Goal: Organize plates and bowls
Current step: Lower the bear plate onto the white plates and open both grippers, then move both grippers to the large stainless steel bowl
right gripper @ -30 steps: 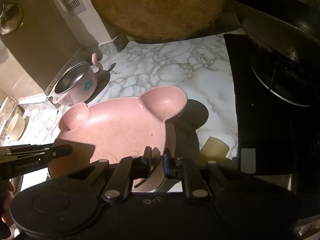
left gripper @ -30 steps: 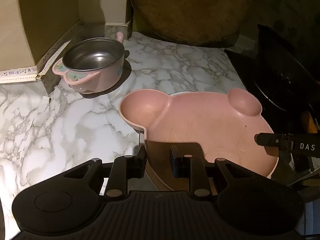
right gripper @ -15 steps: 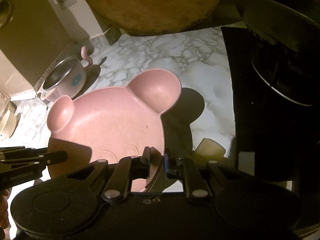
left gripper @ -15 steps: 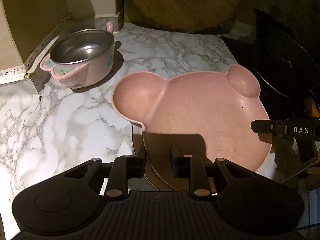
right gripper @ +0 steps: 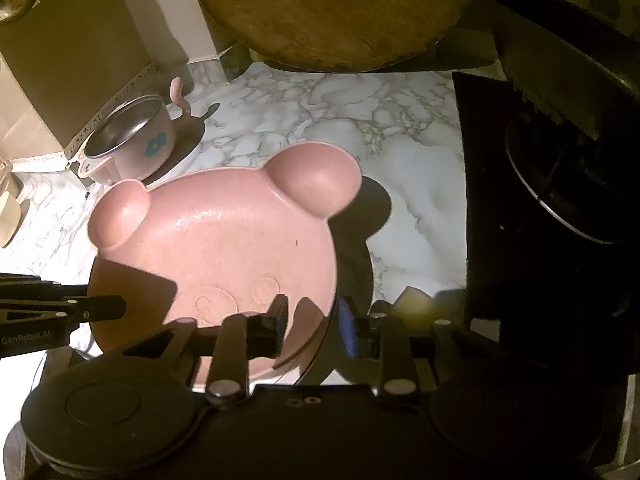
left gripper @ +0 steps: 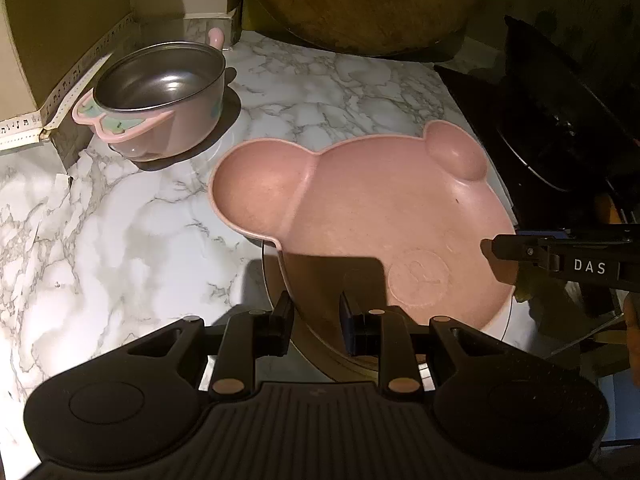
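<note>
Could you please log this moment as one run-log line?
left gripper: gripping pink bear-shaped plastic plate | right gripper: jaws just opening, plate rim between | steel-lined pink bowl: apart, on marble counter

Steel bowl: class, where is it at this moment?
In both views the steel bowl stands upper left on the marble counter, beside the wall corner, behind and apart from the pink plate.
</note>
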Tool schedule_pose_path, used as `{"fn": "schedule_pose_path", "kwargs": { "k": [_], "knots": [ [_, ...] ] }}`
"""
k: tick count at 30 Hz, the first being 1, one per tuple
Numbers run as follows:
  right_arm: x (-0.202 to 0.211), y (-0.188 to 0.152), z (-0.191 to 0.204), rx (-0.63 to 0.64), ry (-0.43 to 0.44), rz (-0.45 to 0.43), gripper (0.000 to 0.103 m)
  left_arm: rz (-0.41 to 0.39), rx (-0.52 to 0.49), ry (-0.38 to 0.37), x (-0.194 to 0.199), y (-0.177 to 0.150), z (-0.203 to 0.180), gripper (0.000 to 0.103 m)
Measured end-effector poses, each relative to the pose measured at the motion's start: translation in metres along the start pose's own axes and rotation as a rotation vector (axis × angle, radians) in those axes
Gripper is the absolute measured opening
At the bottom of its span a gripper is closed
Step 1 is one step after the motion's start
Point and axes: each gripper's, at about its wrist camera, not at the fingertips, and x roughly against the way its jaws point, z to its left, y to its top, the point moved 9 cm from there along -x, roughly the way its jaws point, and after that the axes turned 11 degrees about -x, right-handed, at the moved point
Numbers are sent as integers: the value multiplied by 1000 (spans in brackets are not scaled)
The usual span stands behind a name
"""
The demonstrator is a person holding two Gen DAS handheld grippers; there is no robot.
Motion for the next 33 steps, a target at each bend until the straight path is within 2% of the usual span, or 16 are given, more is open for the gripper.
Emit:
{"fn": "schedule_pose_path", "kwargs": {
  "k": [3,5,7,8,15,26,30,33],
  "knots": [
    [5,0,3,7,-2,-8,36,-1,5,1,3,-1,2,24],
    [8,1,6,14,0,-13,39,0,6,7,5,-2,4,28],
    [11,0,11,19,14,-15,41,-1,18,16,8,-4,8,49],
    [13,0,14,24,18,-16,42,-8,23,21,9,-4,9,54],
    [26,-3,39,60,58,-28,51,-41,33,32,26,-9,15,55],
    [51,-12,98,146,158,-47,64,-145,58,75,81,-15,31,55],
    [60,-15,129,193,210,-53,72,-190,79,110,105,-20,43,68],
    [65,-17,149,229,239,-54,74,-219,93,147,124,-26,55,69]
  ]
}}
